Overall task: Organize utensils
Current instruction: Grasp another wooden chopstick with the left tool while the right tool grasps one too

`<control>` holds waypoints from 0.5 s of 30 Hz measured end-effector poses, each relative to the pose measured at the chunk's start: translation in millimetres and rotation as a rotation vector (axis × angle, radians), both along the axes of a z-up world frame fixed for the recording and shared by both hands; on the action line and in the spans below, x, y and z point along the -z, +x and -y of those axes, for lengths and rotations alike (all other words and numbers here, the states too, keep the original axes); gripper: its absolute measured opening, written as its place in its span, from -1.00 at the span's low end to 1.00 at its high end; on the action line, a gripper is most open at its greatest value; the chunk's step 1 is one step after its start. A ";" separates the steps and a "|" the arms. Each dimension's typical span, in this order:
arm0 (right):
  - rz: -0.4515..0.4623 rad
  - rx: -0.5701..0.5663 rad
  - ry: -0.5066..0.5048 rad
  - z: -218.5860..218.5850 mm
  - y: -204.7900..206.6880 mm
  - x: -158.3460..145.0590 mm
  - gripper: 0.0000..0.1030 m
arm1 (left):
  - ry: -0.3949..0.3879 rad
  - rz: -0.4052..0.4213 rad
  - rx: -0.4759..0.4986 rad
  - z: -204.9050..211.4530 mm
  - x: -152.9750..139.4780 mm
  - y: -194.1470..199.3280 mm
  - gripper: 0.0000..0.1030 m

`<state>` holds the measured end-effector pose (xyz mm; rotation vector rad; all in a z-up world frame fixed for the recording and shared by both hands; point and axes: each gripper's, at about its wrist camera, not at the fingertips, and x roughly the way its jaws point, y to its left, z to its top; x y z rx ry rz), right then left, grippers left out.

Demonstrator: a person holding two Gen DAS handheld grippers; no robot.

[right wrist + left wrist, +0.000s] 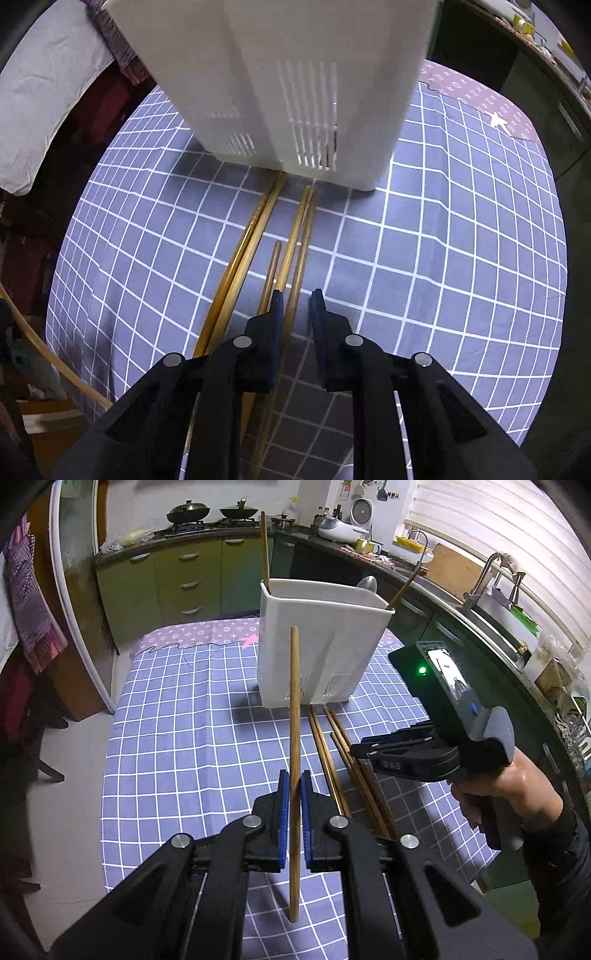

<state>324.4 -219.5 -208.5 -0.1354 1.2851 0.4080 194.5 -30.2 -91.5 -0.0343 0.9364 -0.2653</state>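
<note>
While the left gripper [294,797] clamps a chopstick [294,709] upright, right jaws straddle loose chopsticks [291,266], apart

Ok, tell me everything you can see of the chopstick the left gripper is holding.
The chopstick is a plain brown stick, wood or bamboo by its look. It stands nearly upright, clamped partway along between the blue pads of the left gripper, both ends free. It is lifted above the checked tablecloth, in front of the white utensil holder, touching nothing else.

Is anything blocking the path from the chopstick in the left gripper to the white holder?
Nothing visible does. The left gripper holds the chopstick upright, above the checked cloth, short of the white holder. The right gripper sits off to the right, over the loose chopsticks.
</note>
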 end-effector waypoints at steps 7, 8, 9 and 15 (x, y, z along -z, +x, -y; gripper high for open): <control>-0.023 -0.017 -0.043 -10.1 -3.0 4.3 -0.68 | 0.010 0.015 0.010 1.0 -3.9 -2.4 -0.88; -0.017 -0.022 -0.056 -13.5 -2.9 4.3 -0.68 | 0.011 0.015 0.011 1.5 -4.1 -2.9 -0.88; -0.012 -0.024 -0.063 -15.7 -2.9 4.6 -0.70 | 0.013 0.015 0.012 2.0 -4.2 -3.4 -0.88; 0.000 -0.027 -0.051 -15.7 -14.5 0.7 -0.87 | 0.019 0.021 0.019 0.5 -7.4 -7.1 -0.88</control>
